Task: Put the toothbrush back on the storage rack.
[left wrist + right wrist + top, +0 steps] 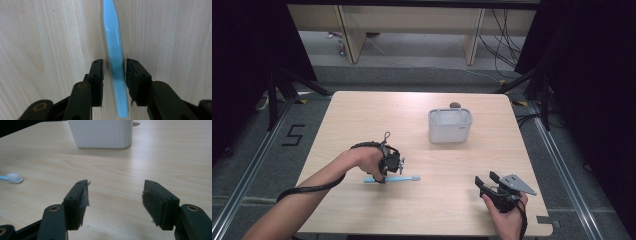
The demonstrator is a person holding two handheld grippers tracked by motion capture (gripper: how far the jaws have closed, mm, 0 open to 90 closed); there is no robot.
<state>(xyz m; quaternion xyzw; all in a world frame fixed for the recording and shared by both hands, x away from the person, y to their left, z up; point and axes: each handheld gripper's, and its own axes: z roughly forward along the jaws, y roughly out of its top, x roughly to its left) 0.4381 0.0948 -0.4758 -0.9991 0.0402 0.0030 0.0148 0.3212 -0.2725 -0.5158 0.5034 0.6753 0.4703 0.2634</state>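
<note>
A light wooden table (pixel 362 115) carries three items: a pale blue toothbrush (pixel 404 178), a white rectangular container (pixel 450 125) and a small dark object (pixel 455 105) just behind the container's far rim, too small to identify.

Left gripper (pixel 393 162) — positioned over the toothbrush, near the table's centre-left, pointing down at the surface. In the left gripper view the jaws straddle the ridged handle of the toothbrush (pixel 113 50). The right-hand pad (pixel 136 80) lies against the handle or very nearly so; a narrow gap shows between the handle and the left-hand pad. The jaws are therefore partly parted and not clamped on the handle. The toothbrush lies flat on the table, its length running left to right in the high view.

Right gripper (pixel 486 182) — held low over the near right part of the table, well apart from the toothbrush. In the right gripper view its jaws stand wide apart with nothing between them. That view faces the container (pixel 101 133), which sits upright farther back on the table, and catches the white head end of the toothbrush (pixel 13 178) at the left edge.
</note>
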